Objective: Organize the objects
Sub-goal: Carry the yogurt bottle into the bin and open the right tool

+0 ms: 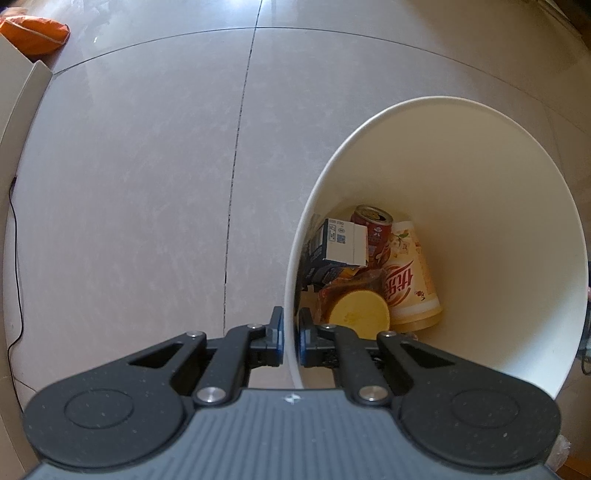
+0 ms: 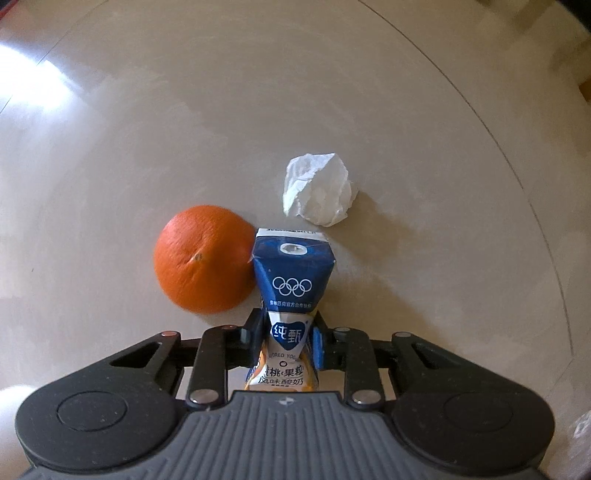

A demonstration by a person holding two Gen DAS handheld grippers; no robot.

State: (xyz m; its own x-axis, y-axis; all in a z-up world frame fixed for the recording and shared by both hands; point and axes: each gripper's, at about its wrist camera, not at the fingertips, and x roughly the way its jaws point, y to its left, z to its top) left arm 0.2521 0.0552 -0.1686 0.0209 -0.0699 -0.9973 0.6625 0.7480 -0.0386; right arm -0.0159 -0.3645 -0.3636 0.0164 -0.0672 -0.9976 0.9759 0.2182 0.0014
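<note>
In the left wrist view my left gripper point(image 1: 291, 334) is shut on the rim of a white bin point(image 1: 480, 221), one finger outside and one inside the wall. Inside the bin lie a red can point(image 1: 375, 225), a blue-and-white carton point(image 1: 341, 243), a milk-tea cup point(image 1: 410, 280) and a yellow lid point(image 1: 360, 314). In the right wrist view my right gripper point(image 2: 283, 338) is shut on a blue-and-white yogurt carton point(image 2: 291, 273), squeezing its middle. An orange point(image 2: 203, 258) touches the carton's left side. A crumpled white tissue point(image 2: 317, 190) lies just beyond.
The floor is pale tile with grout lines point(image 1: 236, 166). An orange bag point(image 1: 35, 33) lies far left, next to a white furniture edge point(image 1: 22, 107) and a black cable point(image 1: 16, 258). A curved floor line point(image 2: 517, 177) runs at right.
</note>
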